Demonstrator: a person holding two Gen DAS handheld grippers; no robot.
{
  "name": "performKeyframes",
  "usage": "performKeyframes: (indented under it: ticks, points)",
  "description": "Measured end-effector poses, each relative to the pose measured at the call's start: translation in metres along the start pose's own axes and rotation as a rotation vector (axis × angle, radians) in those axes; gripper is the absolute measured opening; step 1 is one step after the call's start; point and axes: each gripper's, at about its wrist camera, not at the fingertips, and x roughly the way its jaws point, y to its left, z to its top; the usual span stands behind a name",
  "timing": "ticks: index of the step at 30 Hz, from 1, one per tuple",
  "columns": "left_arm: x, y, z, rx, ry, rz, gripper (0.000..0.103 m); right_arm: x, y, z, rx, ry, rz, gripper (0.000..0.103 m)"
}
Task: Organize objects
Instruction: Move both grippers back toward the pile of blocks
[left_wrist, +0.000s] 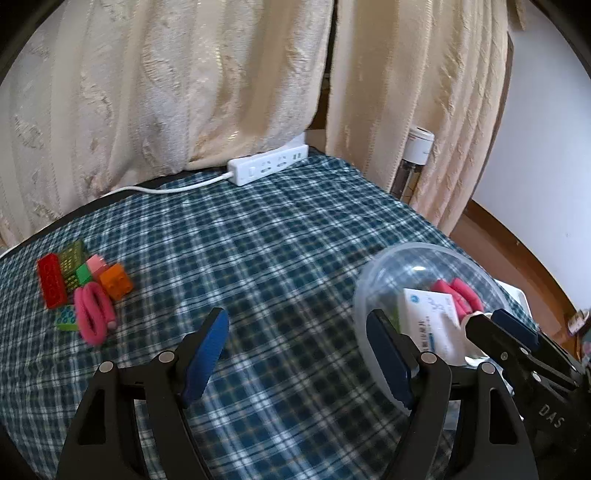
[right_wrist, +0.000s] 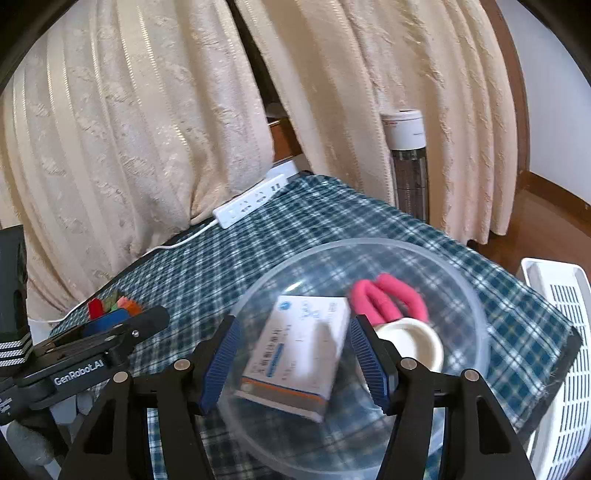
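A clear plastic bowl (right_wrist: 369, 243) stands on the plaid cloth at the table's right end. In it lie a white medicine box (right_wrist: 295, 354), tilted and blurred, a pink foam roller (right_wrist: 388, 295) and a white round lid (right_wrist: 413, 339). My right gripper (right_wrist: 295, 325) hangs open over the bowl; its pads stand clear of the box below. My left gripper (left_wrist: 299, 317) is open over bare cloth with nothing between its pads, the bowl (left_wrist: 417, 247) just to its right. Far left lies a pile of toy bricks (left_wrist: 51, 280) with another pink roller (left_wrist: 94, 314).
A white power strip (left_wrist: 267, 164) with its cable lies at the table's back edge under cream curtains. A white slatted basket (right_wrist: 561, 350) stands past the table's right edge. A tall bottle with a white cap (right_wrist: 406, 162) stands behind the table corner.
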Motion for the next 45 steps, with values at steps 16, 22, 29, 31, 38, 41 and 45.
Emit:
performKeyframes:
  ticks: [16, 22, 29, 31, 38, 41, 45]
  points:
    - [-0.014, 0.08, -0.005, -0.105, -0.023, 0.092, 0.078, 0.022, 0.065, -0.007, -0.101, 0.054, 0.073, 0.066]
    - [-0.02, 0.118, -0.012, -0.151, -0.023, 0.148, 0.078, 0.036, 0.089, -0.01, -0.124, 0.103, 0.114, 0.066]
    - [-0.029, 0.16, -0.02, -0.192, -0.022, 0.217, 0.078, 0.051, 0.125, -0.011, -0.188, 0.14, 0.155, 0.066]
    - [-0.03, 0.169, -0.022, -0.205, -0.023, 0.229, 0.078, 0.056, 0.135, -0.012, -0.205, 0.154, 0.17, 0.066]
    - [-0.034, 0.2, -0.03, -0.24, -0.012, 0.272, 0.078, 0.072, 0.171, -0.013, -0.254, 0.186, 0.209, 0.066]
    - [-0.033, 0.211, -0.032, -0.256, -0.005, 0.284, 0.078, 0.081, 0.185, -0.013, -0.271, 0.203, 0.233, 0.066]
    - [-0.034, 0.224, -0.036, -0.266, -0.007, 0.326, 0.078, 0.097, 0.207, -0.015, -0.299, 0.23, 0.273, 0.066]
